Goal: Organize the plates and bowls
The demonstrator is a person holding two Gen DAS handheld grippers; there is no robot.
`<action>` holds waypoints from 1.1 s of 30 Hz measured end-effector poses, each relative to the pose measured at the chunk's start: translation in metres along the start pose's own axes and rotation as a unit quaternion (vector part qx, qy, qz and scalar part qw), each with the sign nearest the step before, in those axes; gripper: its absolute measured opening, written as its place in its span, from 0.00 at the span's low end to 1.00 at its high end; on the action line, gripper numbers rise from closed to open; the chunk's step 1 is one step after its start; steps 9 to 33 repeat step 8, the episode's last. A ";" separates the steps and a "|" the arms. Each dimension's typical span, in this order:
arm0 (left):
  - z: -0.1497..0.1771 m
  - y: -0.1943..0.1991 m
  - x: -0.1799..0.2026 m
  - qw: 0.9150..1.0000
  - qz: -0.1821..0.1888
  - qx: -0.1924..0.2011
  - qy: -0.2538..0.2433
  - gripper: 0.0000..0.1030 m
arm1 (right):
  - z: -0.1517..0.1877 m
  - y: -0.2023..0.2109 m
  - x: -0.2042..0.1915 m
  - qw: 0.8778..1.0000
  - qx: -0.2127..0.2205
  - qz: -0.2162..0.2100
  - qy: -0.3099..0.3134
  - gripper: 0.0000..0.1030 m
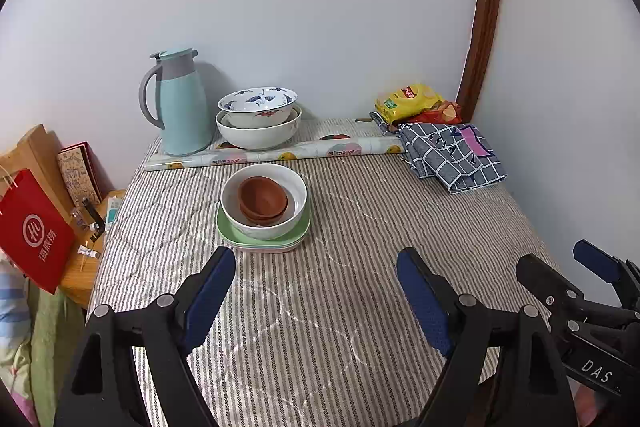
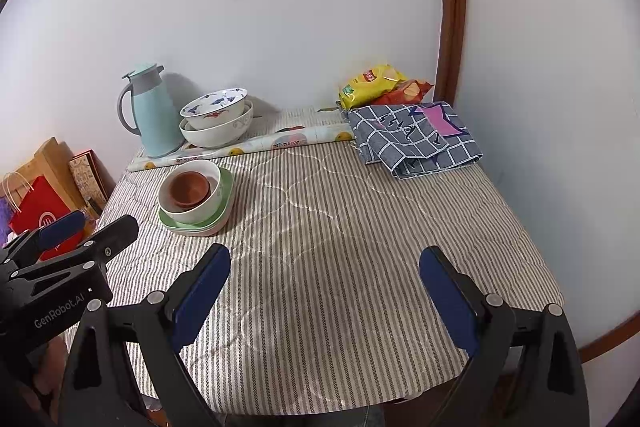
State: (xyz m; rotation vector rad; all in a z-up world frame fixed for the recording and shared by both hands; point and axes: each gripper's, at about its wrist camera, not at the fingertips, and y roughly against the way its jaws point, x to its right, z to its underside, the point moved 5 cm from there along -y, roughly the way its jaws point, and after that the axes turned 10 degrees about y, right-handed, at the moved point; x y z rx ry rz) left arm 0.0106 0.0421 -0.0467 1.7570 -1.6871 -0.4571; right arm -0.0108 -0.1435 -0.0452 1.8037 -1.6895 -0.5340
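**Dishes look pretty much stacked, both grippers just hanging back**

So on the striped table cover there are two neat piles; nearer one is the green plates with a white bowl on top and a couple of small brown bowls nested inside it; further back, beside the blue thermos jug, a blue-patterned bowl sits in a bigger white bowl.

Left gripper has its jaws spread wide with nothing between them, hovering short of the near stack; right gripper same deal, gaping over bare cloth, well apart from any dish.

My read: the sorting is mostly or fully done (no loose plate or bowl anywhere in view); at most, maybe merging the two piles is left, can't really tell.
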 end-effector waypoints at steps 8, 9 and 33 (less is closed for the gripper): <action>-0.002 -0.002 0.001 1.000 -0.002 0.004 0.000 0.82 | 0.001 0.000 0.000 1.000 0.000 0.001 0.002 0.92; -0.002 -0.002 0.001 1.000 -0.002 0.004 0.000 0.82 | 0.001 0.000 0.000 1.000 0.000 0.001 0.002 0.92; -0.002 -0.002 0.001 1.000 -0.002 0.004 0.000 0.82 | 0.001 0.000 0.000 1.000 0.000 0.001 0.002 0.92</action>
